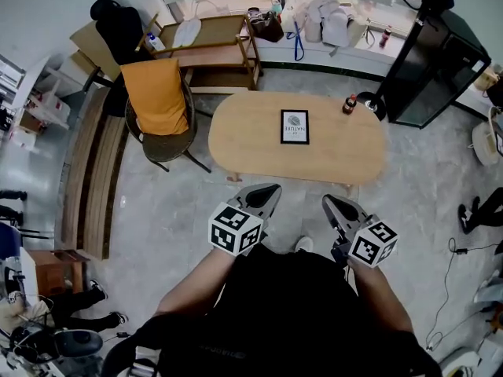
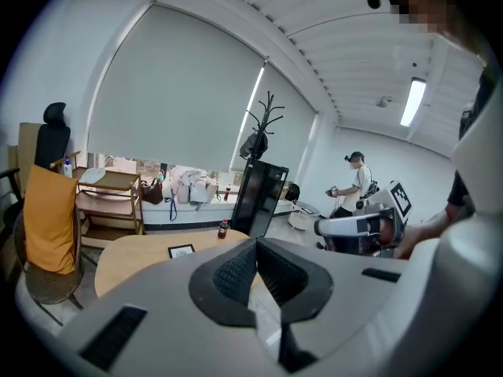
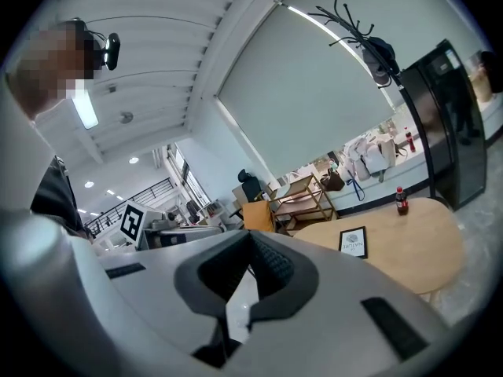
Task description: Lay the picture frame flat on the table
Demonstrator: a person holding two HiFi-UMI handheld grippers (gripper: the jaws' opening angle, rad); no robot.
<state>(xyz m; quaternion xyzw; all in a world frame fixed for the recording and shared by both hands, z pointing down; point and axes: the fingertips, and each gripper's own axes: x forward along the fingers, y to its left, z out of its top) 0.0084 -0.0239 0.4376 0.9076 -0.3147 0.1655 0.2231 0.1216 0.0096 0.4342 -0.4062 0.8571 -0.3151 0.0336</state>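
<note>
Honestly, looks like a standby pose. Holding the left hand-held gripper [image 1: 269,189] and the right hand-held gripper [image 1: 331,201] low in front of the body, well short of the near edge of the worktop [image 1: 236,144], probably just squaring up before any reach. Both closed right up, pinching nothing. Makes sense for a walk-up: no point spreading them this far out.

Now the picture frame [image 1: 295,126]. Sits about midway along the oval worktop, a touch toward the far edge, well apart from both ends. Slim black border, pale mat, small round grey print with a line or two of text under it, portrait format, short side toward the near edge. Looks thin and light, so probably easy to tip with one gentle touch up top.

Can't say for sure whether propped on a stand or already lying down. Reads as a full rectangle from the head view, fairly squashed from the left gripper view, taller from the right gripper view. Worth checking before calling the job undone.

Also a small dark soda bottle [image 1: 349,104] upright near the far right end of the worktop, well clear of the frame, so no obstacle there. Orange-draped chair [image 1: 157,93] off the left end, out of the way too.
</note>
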